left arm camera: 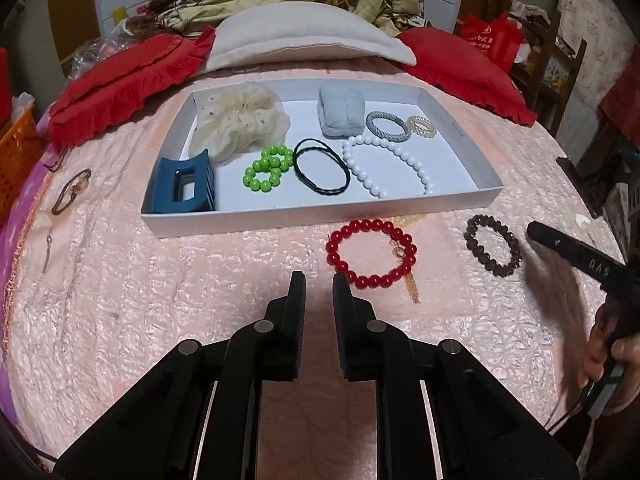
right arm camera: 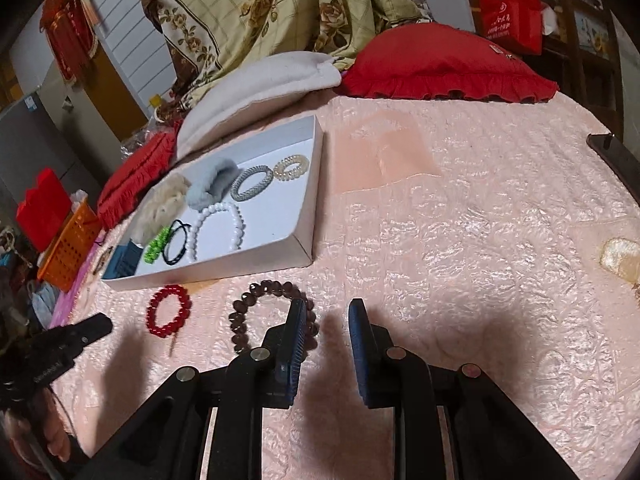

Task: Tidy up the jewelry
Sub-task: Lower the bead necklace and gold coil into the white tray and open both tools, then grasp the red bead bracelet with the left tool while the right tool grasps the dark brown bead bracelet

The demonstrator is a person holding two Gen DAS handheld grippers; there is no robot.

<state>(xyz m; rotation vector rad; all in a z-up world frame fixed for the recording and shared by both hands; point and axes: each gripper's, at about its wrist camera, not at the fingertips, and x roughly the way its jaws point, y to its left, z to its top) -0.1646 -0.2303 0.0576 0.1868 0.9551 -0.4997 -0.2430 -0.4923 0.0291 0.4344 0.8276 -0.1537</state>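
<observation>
**Two bracelets still outside the tray, both tongs empty**

Pink quilted bedspread [left arm camera: 120, 300] everywhere, white tray [left arm camera: 320, 210] sitting up ahead of both tongs.

Left gripper [left arm camera: 319, 280]: narrow gap between the jaws, nothing in it, hovering over bare quilt. Red bead bracelet [left arm camera: 371, 253] just ahead and a touch to the right of the tips, flat on the quilt, close to the tray's near wall but outside it. Can't tell whether the right fingertip actually touches the beads.

Right gripper [right arm camera: 327, 312]: jaws slightly apart too, nothing pinched. Brown bead bracelet [right arm camera: 274, 316] lying to the left of it, with the left finger [right arm camera: 294, 332] covering part of the ring's right side. No telling if that's contact or just overlap. Red one further left again.

Inside the tray, beyond the tips: blue claw clip [left arm camera: 183, 186] in the near left corner, green bead piece [left arm camera: 267, 168], black hair tie [left arm camera: 321, 171], white bead strand [left arm camera: 386, 166], cream scrunchie [left arm camera: 240, 120], grey fuzzy one [left arm camera: 341, 114], silver woven bangle [left arm camera: 388, 125] and a clear coil tie [left arm camera: 421, 125] toward the far right.

Red pillows [left arm camera: 120, 84] and a white one [left arm camera: 308, 40] way past the tray.
</observation>
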